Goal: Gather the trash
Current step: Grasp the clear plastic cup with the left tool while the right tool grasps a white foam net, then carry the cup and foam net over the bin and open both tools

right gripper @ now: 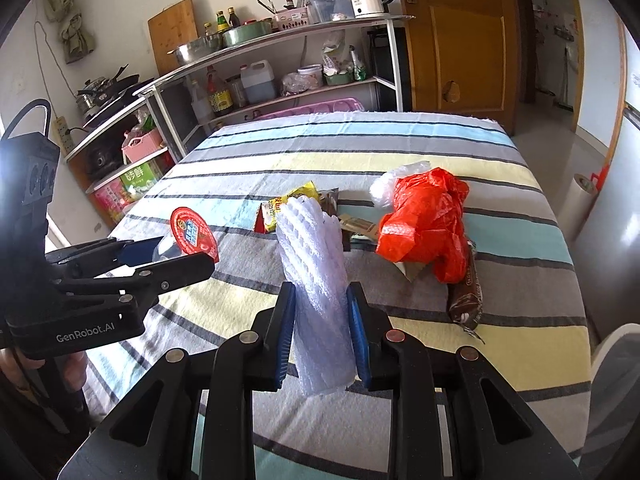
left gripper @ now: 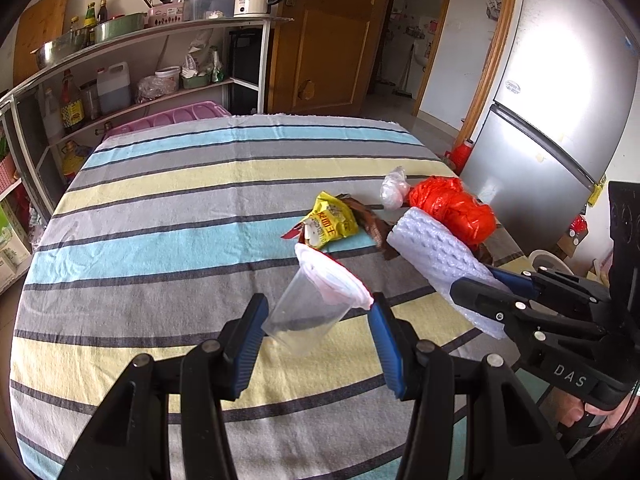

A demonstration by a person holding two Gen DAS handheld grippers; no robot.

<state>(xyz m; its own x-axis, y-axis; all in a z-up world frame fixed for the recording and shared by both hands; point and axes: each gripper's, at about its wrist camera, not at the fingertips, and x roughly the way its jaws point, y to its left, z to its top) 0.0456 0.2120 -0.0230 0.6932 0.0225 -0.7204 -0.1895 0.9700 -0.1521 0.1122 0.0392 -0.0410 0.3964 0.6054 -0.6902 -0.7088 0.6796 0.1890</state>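
Left gripper [left gripper: 318, 330] clamped across a clear plastic cup [left gripper: 304, 312], lid peeled half off; thin wall, light, likely to buckle if squeezed harder, so grip belongs low on the body. Right gripper [right gripper: 322, 334] clamped on a foam sleeve [right gripper: 316, 280]: soft, springy, very light, mid-length hold suits. Both are held above the striped cloth [left gripper: 160, 208], nearer than the orange bag [right gripper: 424, 220].
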